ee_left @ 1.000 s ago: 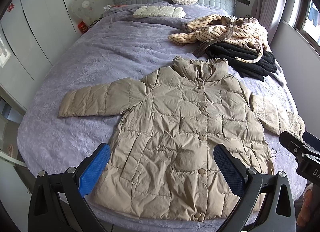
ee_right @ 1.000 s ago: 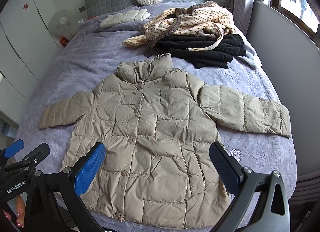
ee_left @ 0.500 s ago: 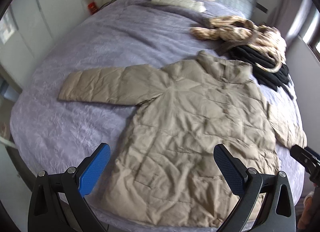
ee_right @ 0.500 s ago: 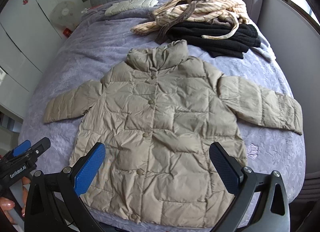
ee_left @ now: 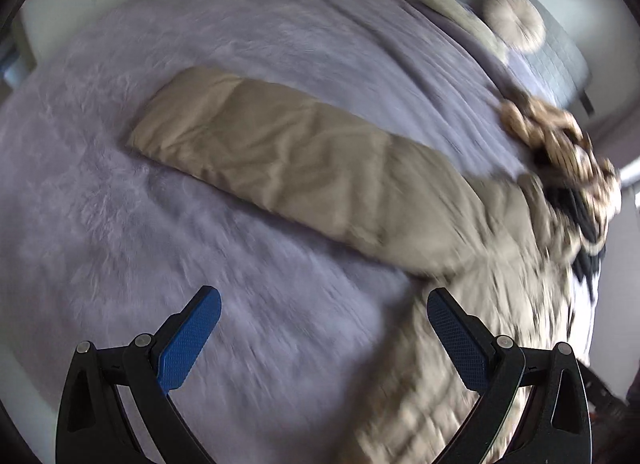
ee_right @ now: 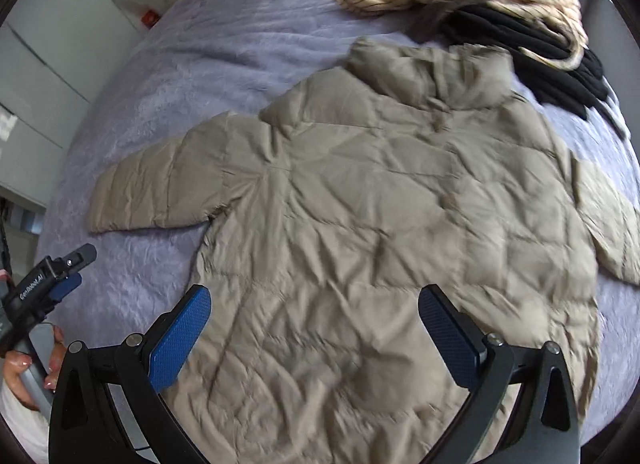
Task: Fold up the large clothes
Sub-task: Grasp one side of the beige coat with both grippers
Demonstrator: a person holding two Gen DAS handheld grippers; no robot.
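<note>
Beige quilted coat [ee_right: 384,224] lies flat on the lilac bed [ee_right: 208,72], both sleeves spread out; no fold is made, so all the folding is left (judging by its lie); left hand-held gripper [ee_left: 324,336] hangs wide open, empty, near the left sleeve [ee_left: 280,160]; right hand-held gripper [ee_right: 316,332] gapes open over the hem; counted: one coat, two sleeves, one far heap of striped and black clothes [ee_right: 500,4].
</note>
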